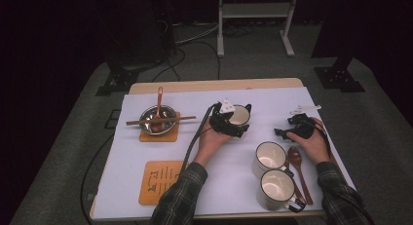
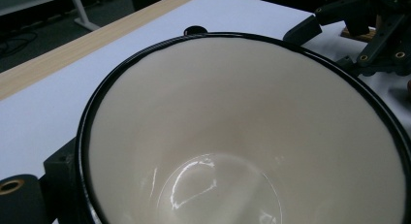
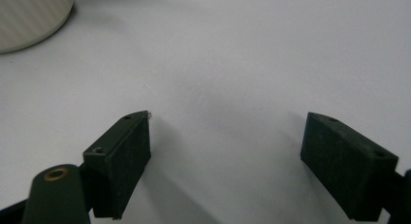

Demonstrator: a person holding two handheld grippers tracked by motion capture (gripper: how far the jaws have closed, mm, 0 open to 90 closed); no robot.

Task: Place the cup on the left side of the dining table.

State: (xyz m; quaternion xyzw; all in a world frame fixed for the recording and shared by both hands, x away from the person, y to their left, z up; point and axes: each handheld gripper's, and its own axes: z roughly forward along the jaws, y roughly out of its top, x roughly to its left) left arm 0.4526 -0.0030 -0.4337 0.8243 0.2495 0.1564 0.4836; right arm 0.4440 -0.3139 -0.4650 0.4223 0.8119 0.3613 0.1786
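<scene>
- Left gripper point(image 1: 233, 121) grasps a cream enamel mug point(image 1: 239, 115) with a thin black rim, mid-table; in the left gripper view the mug's point(image 2: 252, 136) glossy round interior sits right up against the camera, one black jaw hugging its outer wall at lower left.
- Mug interior is smooth, shiny and empty (highlights on the round bottom).
- Right gripper point(image 1: 292, 130) rests low over bare sheet, well right of the held mug; in its own view the jaws stand wide apart with nothing between them, matte black blocky pads point(image 3: 123, 156).
- Two more mugs at front right, same cream enamel with dark rims: near mug point(image 1: 276, 188) and far mug point(image 1: 269, 157), just beside each other.
- Brown wooden spoon point(image 1: 298, 169) lies flat just right of those mugs, oval bowl toward the table's far side.
- Steel bowl point(image 1: 158, 119), shiny and round, sits on an orange square coaster point(image 1: 158, 136) at left; chopsticks point(image 1: 160, 120) lie across its rim, a second wooden spoon point(image 1: 159, 105) stands in it.
- Another orange mat point(image 1: 158, 181) with a dark pattern lies front left, flat, nothing on it.
- Surface: white smooth sheet point(image 1: 219, 186) over a light wood table point(image 1: 214, 84), the wood edge visible at the far side.
- Room: grey carpet floor point(image 1: 380, 127), dark surroundings, a white metal frame point(image 1: 253, 20) and cables at back.
- Person's sleeves are plaid.
</scene>
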